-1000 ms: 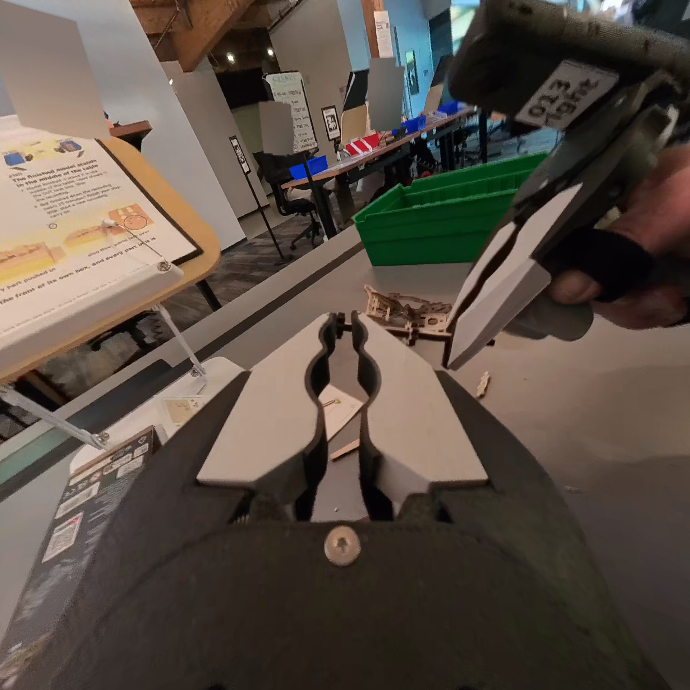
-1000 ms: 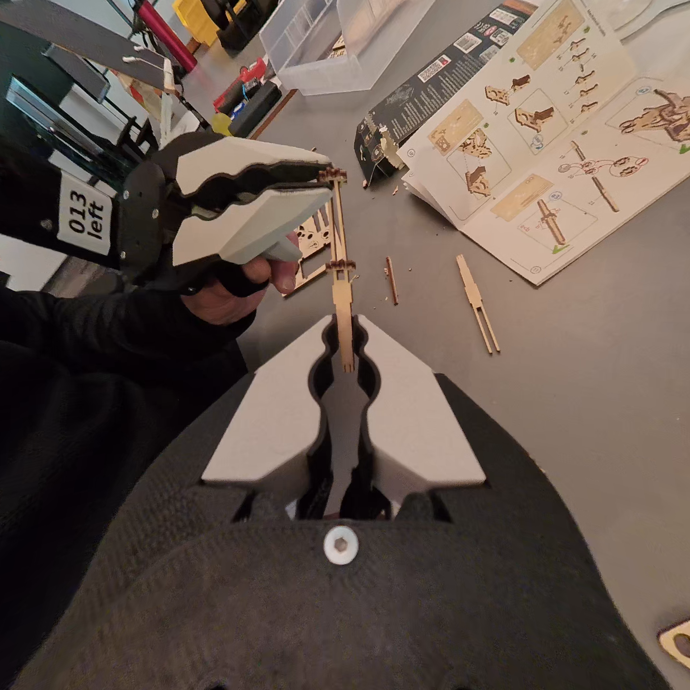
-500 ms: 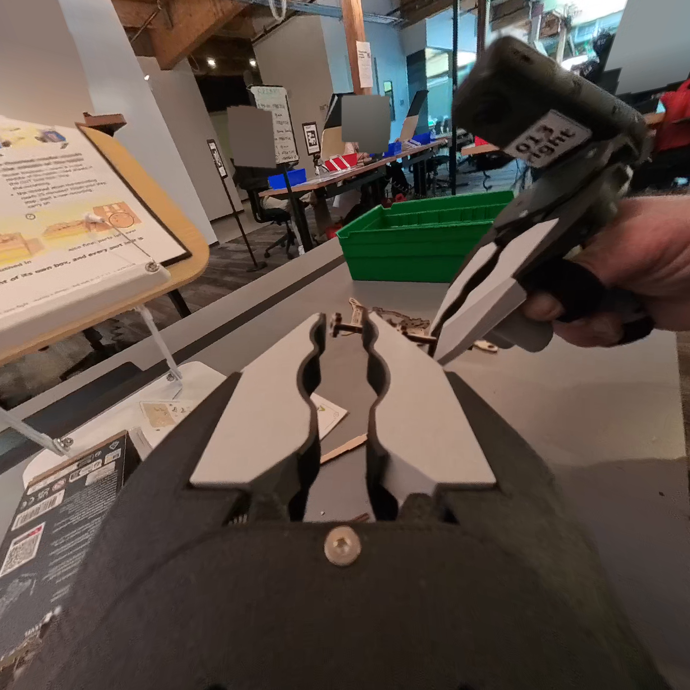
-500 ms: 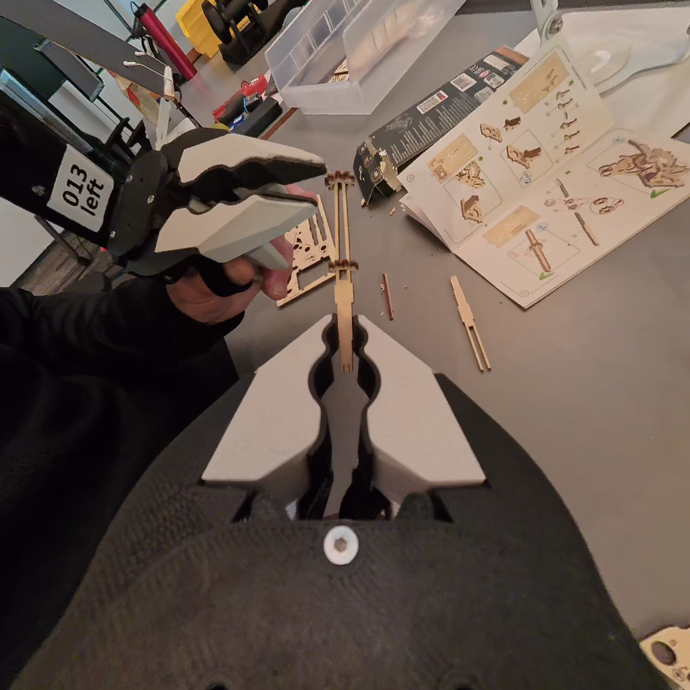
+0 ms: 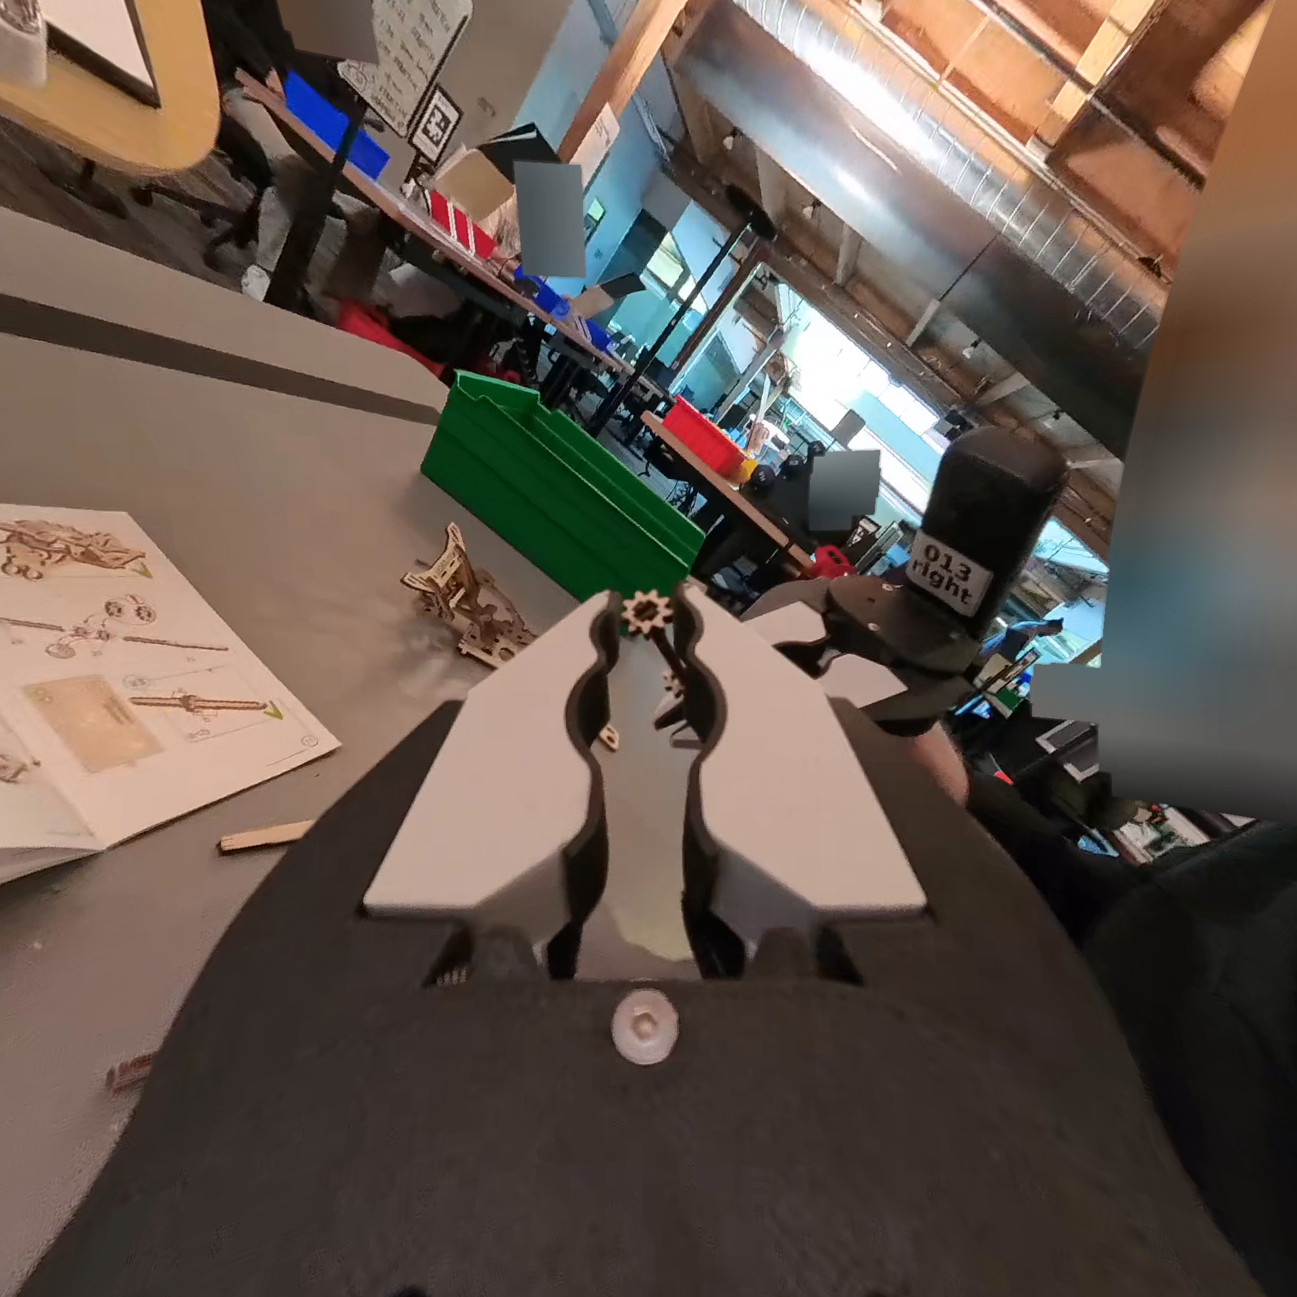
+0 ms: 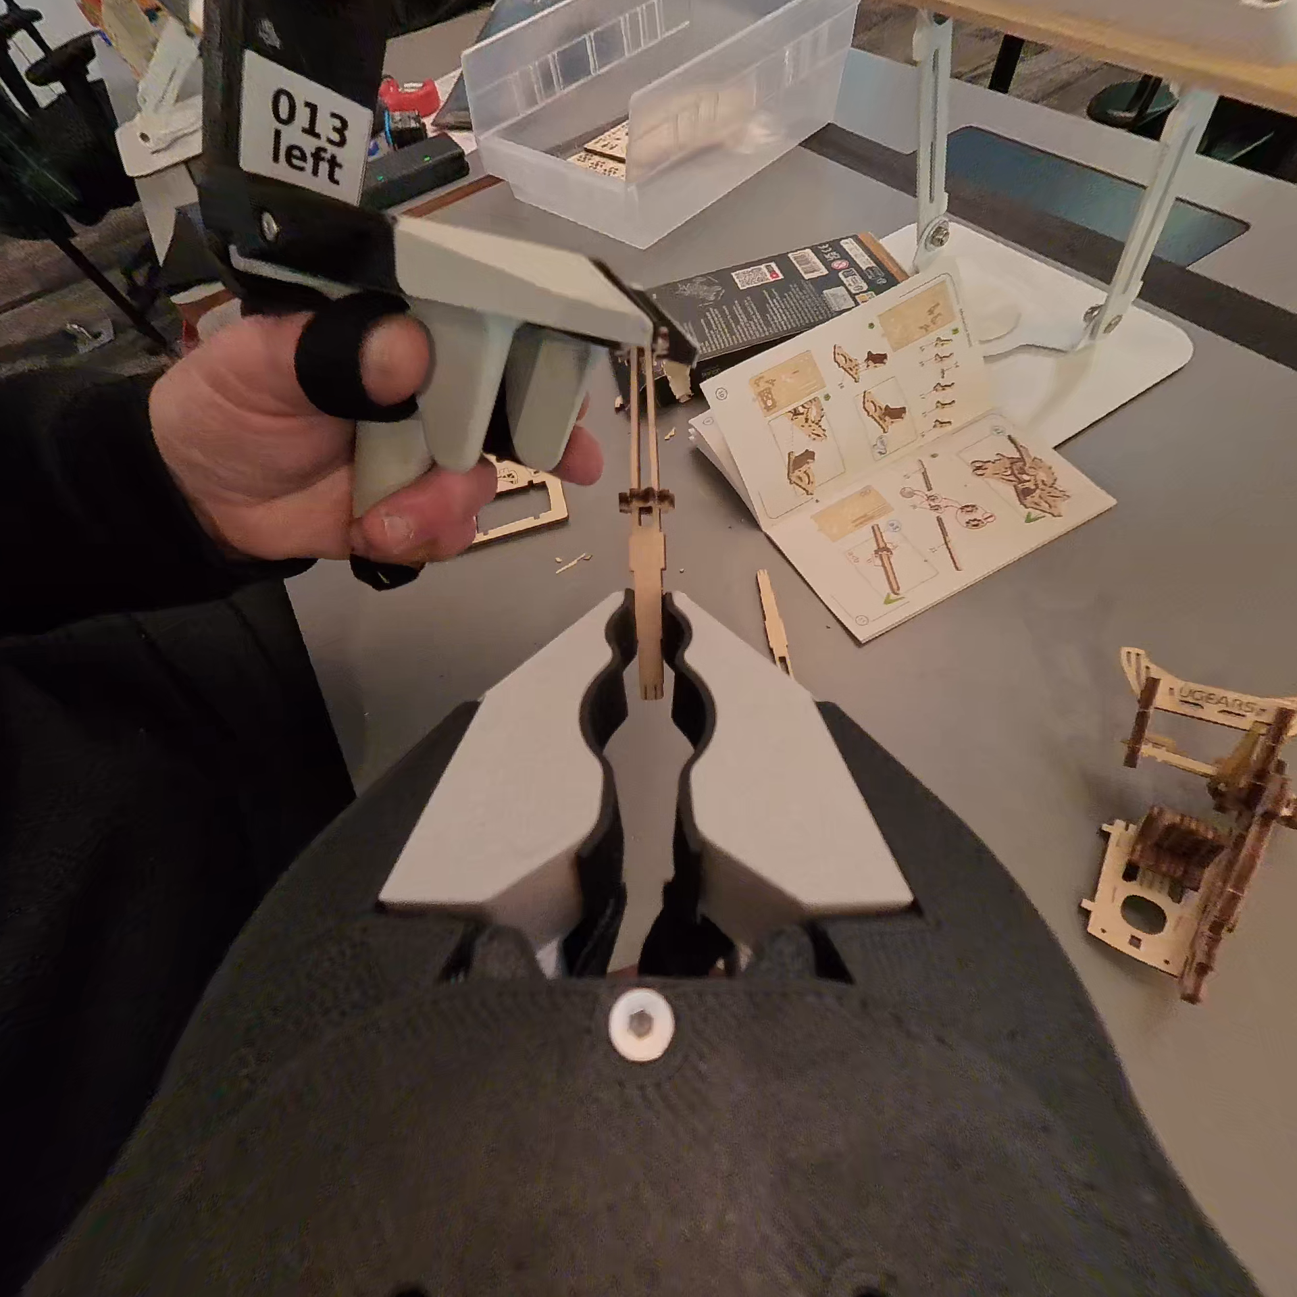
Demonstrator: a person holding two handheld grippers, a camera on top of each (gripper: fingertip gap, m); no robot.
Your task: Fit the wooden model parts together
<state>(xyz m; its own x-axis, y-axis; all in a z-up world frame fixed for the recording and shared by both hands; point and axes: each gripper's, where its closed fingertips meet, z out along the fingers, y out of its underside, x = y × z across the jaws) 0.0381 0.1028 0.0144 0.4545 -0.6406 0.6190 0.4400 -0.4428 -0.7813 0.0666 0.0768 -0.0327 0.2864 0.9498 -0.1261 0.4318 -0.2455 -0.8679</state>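
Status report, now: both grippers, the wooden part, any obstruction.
Right gripper shut on wooden axle, lower end. Left gripper shut on its gear end. Axle held off the table, between both. Nothing in the way.

Each black-bodied claw [image 6: 648, 596] has grey fingers [image 6: 519, 786], a silver screw [image 6: 641, 1033], and a white label.

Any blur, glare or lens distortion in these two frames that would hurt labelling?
Left wrist view: tilted, strong fisheye bending; bright windows blow out behind the right gripper; the gear between the left gripper tips stays sharp. Right wrist view: even, dim light, wooden axle crisp, hand slightly soft, frame edges curve.
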